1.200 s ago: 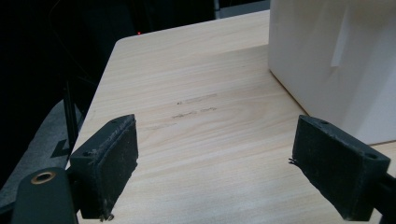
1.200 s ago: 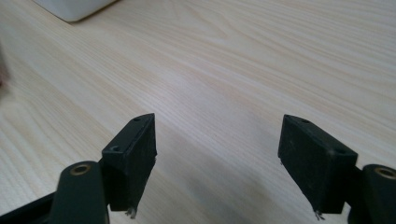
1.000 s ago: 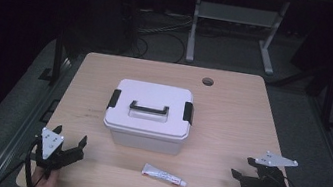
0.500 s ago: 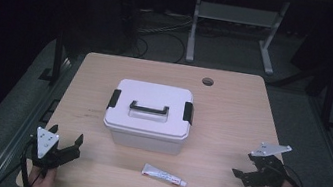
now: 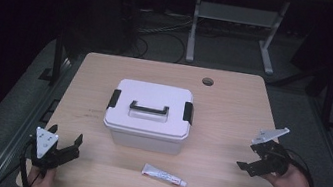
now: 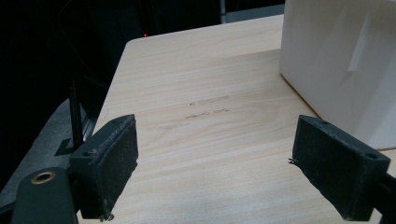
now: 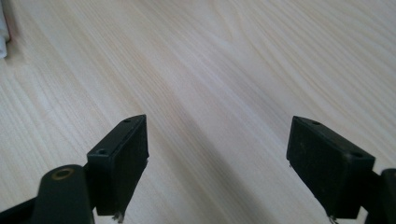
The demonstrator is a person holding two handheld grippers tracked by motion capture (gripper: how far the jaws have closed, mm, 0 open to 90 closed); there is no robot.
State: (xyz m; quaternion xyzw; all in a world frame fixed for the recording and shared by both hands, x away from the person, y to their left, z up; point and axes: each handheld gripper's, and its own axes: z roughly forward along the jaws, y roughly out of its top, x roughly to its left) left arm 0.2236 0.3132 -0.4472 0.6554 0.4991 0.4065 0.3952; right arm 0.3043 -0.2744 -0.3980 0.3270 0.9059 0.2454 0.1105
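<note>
One box [image 5: 148,121], one tube [image 5: 164,175], two tools

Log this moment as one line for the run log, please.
left gripper: open, empty, near table's front-left corner | right gripper: open, empty, right of box | white box: lid on, mid-table | tube: lying in front of box

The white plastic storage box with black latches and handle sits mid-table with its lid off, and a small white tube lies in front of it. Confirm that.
Not quite: the white plastic storage box has its lid on, as the high view shows. The small white tube does lie in front of it.
</note>
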